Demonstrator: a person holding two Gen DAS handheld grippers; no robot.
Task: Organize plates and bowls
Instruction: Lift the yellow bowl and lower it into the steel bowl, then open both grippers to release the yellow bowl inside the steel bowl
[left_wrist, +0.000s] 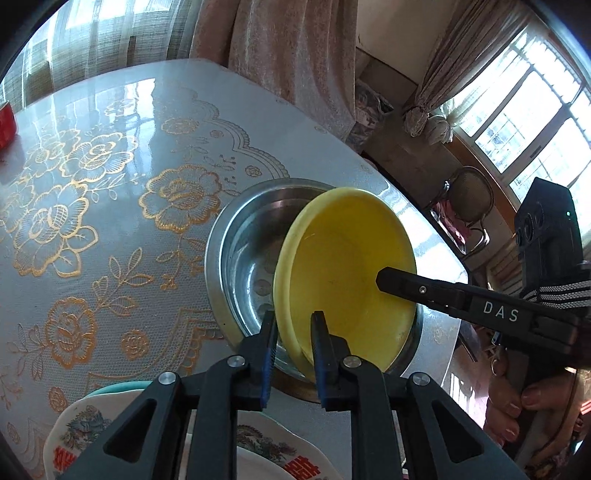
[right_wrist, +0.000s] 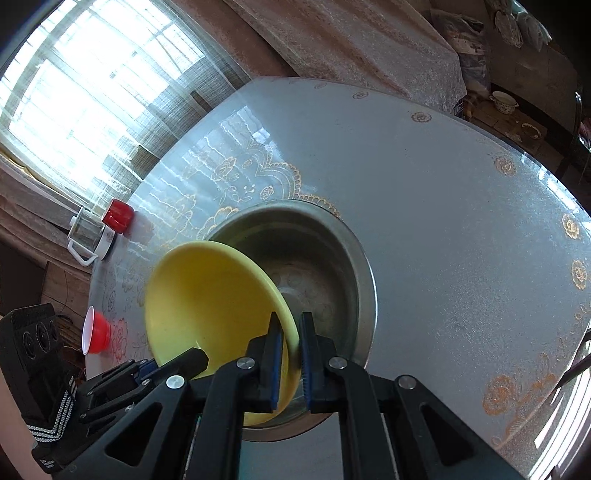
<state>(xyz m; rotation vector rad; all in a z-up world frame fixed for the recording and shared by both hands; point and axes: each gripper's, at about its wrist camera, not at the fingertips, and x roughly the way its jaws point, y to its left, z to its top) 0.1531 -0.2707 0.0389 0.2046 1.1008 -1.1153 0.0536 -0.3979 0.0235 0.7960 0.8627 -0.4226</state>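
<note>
A yellow bowl is held tilted over a large steel basin on the table. My left gripper is shut on the yellow bowl's near rim. My right gripper is shut on the opposite rim of the same bowl, above the basin. The right gripper's finger shows inside the bowl in the left wrist view. The left gripper's finger shows at the bowl's lower edge in the right wrist view.
A patterned plate on a teal dish lies under the left gripper. Two red cups and a glass jug stand at the table's far side. The round table has a floral cloth. Chair stands beyond.
</note>
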